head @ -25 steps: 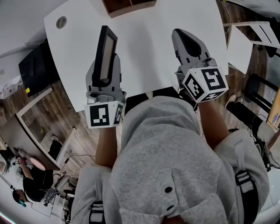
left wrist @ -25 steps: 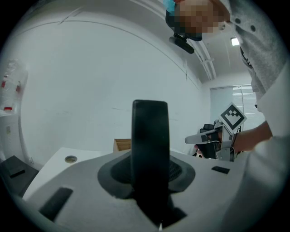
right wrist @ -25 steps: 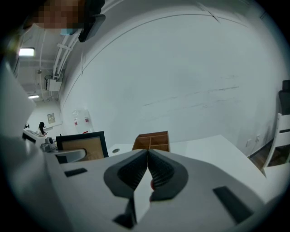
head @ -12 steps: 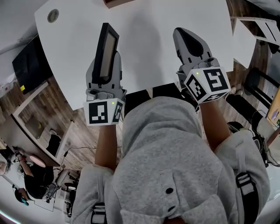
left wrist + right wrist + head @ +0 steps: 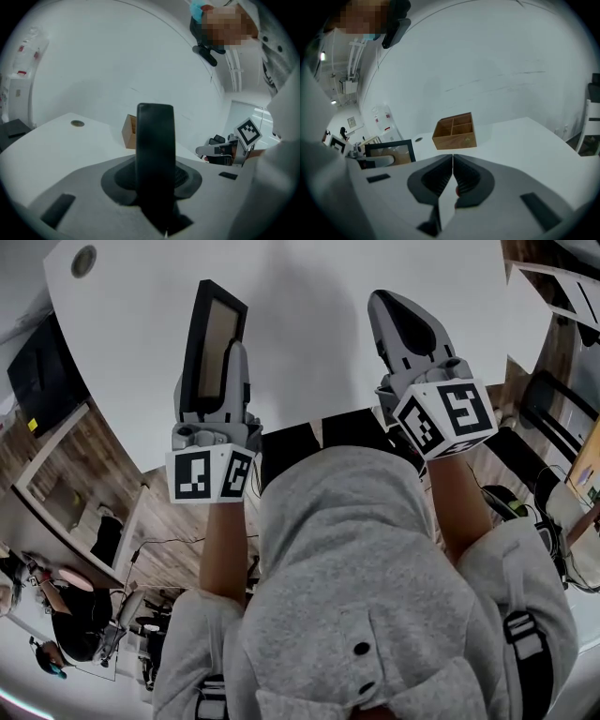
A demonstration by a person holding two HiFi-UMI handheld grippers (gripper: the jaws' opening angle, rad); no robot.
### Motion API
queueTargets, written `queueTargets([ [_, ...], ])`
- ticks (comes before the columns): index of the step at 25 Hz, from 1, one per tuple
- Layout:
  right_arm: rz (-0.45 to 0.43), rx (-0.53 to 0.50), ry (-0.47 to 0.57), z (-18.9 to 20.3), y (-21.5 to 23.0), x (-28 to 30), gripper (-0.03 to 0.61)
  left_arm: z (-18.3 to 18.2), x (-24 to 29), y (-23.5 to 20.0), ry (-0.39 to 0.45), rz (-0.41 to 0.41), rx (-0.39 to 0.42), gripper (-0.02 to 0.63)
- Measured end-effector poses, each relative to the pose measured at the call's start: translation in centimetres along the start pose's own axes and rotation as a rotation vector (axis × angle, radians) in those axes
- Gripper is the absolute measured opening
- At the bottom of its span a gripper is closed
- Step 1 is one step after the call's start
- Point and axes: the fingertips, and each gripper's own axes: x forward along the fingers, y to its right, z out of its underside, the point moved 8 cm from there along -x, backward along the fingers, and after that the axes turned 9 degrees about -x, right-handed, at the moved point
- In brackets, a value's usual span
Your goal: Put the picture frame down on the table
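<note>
- The left gripper (image 5: 225,362) has its jaws part-way open and clamped on the picture frame (image 5: 214,341). The frame stands on edge between them, over the near-left part of the worktop (image 5: 309,343). I cannot tell whether its lower edge touches the surface.
- Judged from that, the step in hand is the lowering. Keep the grip firm until an edge of the frame rests on the worktop, then lay it flat by rolling the wrist, not by letting it drop.
- Open the jaws only once the frame bears its own weight. Glass in a thin frame would likely take a fall badly.
- The right gripper (image 5: 403,320) sits well apart to the right, jaws pressed together on nothing. It could steady the frame's free side if it starts to tip.
- Set it down well in from the front edge, which lies close below the left gripper.
- The wooden box (image 5: 455,131) with compartments stands farther back, well clear of the landing spot.
</note>
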Motion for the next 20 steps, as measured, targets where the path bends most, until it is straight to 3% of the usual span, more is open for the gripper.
queueTargets([
  [3,-0.001,0.006,-0.01,0.7,-0.3,0.4,0.026,0.8,0.0,-1.4,-0.01,-0.035,-0.088,0.121],
  [10,-0.005,0.015,-0.026,1.5,0.1,0.5,0.026,1.9,0.0,-2.7,-0.017,-0.062,-0.201,0.121],
  [14,-0.017,0.016,-0.037,2.0,-0.5,0.8,0.026,2.5,-0.1,-3.3,-0.063,-0.067,-0.209,0.123],
  [20,-0.026,0.016,-0.044,2.6,-0.9,0.9,0.026,3.4,-0.4,-4.3,-0.126,-0.139,-0.107,0.156],
])
